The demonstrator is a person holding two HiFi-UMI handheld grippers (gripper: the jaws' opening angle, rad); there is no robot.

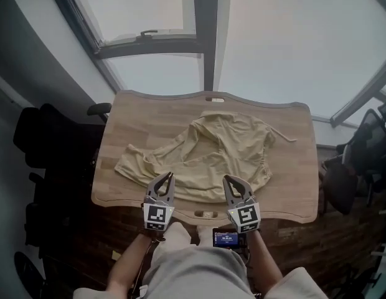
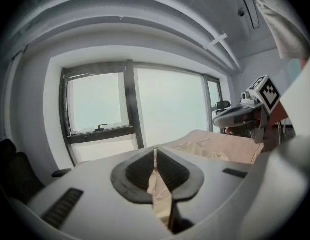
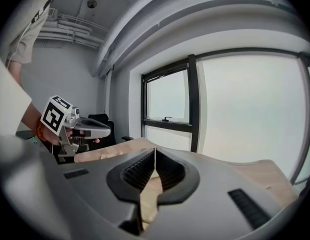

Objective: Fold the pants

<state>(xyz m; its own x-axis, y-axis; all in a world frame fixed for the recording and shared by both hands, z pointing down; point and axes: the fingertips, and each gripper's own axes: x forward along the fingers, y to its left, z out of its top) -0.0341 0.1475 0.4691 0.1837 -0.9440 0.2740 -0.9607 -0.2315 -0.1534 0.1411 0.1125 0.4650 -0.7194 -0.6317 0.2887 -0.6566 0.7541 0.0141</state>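
Our left gripper (image 1: 170, 176) sits at the near edge of the tabletop (image 1: 299, 192), its jaws pressed together at the tips with nothing caught between them. Just beside it we hold the right gripper (image 1: 228, 179), likewise closed and empty, so the two point side by side across the wood toward the window (image 1: 292, 36). From the head view their tips overlap the near hem of the pants (image 1: 205, 151); whether they touch the cloth we cannot tell.

The pants are beige and lie crumpled in the middle of the wooden tabletop. One leg spreads toward the left edge and the bunched rest lies toward the right. A thin cord (image 1: 285, 136) trails from them onto bare wood at the right.

In the left gripper view we see the right gripper's marker cube off to the right, and past our own closed jaws the pants heaped on the tabletop. In the right gripper view the left gripper shows at the left.

A small screen (image 1: 229, 237) glows just below the right gripper. A black chair (image 1: 47, 139) stands off the tabletop's left side, and a second chair (image 1: 342, 185) off its right.
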